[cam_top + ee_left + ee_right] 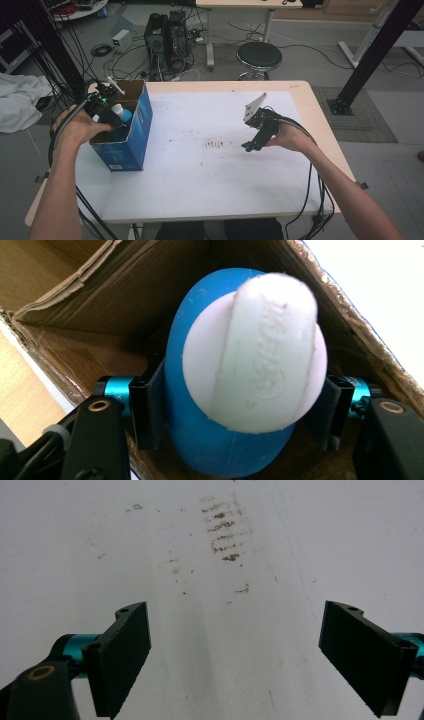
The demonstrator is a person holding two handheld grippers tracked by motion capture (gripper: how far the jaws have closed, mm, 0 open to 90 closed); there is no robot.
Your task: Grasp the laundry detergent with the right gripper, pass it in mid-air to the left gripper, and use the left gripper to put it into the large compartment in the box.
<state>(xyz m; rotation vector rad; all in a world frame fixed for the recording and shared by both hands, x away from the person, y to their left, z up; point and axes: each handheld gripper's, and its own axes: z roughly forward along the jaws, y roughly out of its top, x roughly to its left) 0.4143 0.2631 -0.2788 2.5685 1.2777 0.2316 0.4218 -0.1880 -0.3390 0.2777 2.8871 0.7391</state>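
The left gripper (235, 415) squeezed a blue bottle (200, 440) with a white cap (255, 360), inside the cardboard box (135, 130). The right gripper (235, 660) hung wide apart, well away from the box. A straight, steady grip would probably work best.

A blue bottle (200, 440) with a white cap (255, 355) is sitting upright inside an open blue cardboard box (142, 125) that is standing at the table's left edge, the bottle's sides touching both pads (152, 400) of the left tool (240, 412).
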